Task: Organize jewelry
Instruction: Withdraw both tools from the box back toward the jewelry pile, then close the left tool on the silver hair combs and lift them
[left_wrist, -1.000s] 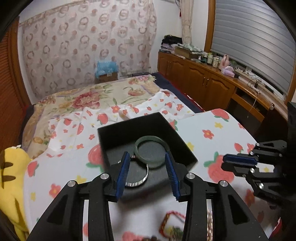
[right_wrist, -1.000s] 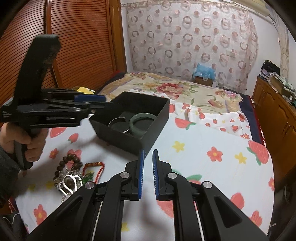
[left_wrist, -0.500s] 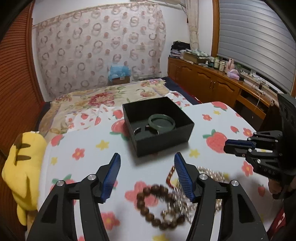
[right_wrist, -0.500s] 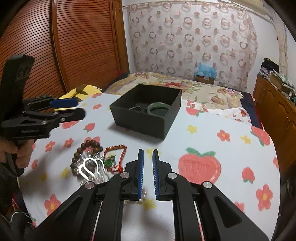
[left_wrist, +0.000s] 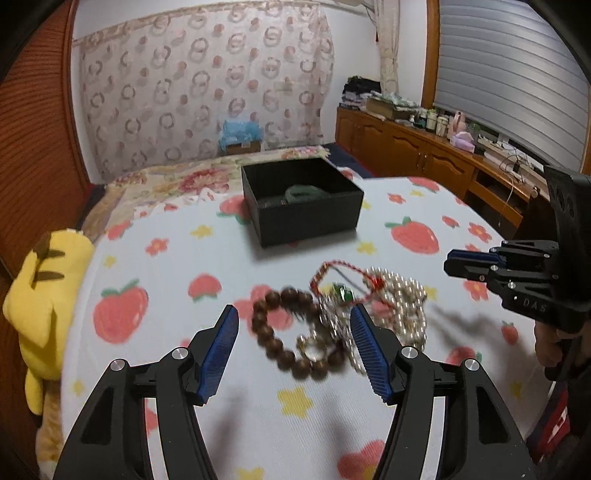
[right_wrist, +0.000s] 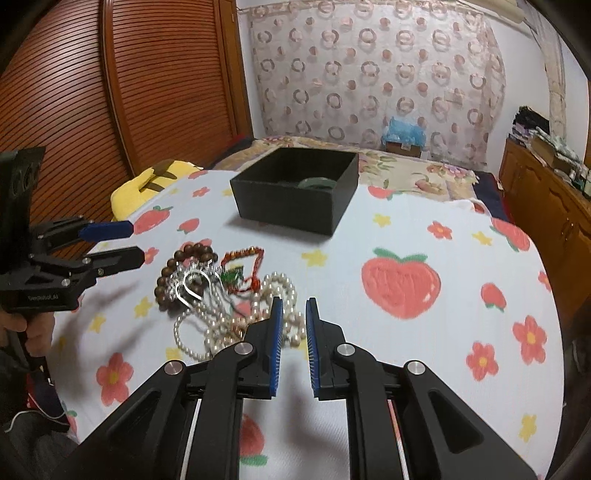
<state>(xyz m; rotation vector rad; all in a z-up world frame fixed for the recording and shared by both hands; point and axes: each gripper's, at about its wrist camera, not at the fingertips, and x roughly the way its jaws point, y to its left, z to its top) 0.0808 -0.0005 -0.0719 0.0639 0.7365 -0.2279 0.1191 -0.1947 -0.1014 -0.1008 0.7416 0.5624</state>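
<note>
Jewelry pile (left_wrist: 343, 317) is where it's all happening right now: a tangle on the strawberry-print cloth (left_wrist: 162, 280), sitting well in front of the black box (left_wrist: 301, 201).

Left gripper (left_wrist: 293, 341) has just been opening its jaws and they now stand wide with nothing gripped. The wooden bead bracelet (left_wrist: 291, 332) shows in the gap between them, but the pads aren't on it. Right gripper (right_wrist: 293, 332) is nearly closed, just a thin gap, holding nothing, with its tips over the near edge of the pearl strand (right_wrist: 236, 317).

Looks to me like the pick step for the next piece, since a green bangle (left_wrist: 304, 192) already lies in the box. I'd guess the beads are next: drop the left jaws around one side of the loop and close. Tricky bit is the silver chain (right_wrist: 192, 286) and red cord (right_wrist: 243, 258) draped against the beads, so they could drag along.

Room-wise it's fine. Open cloth all the way from the pile to the box, and the box is open-topped. The cloth edge and a yellow plush (left_wrist: 44, 291) are off to the left of the pile.
</note>
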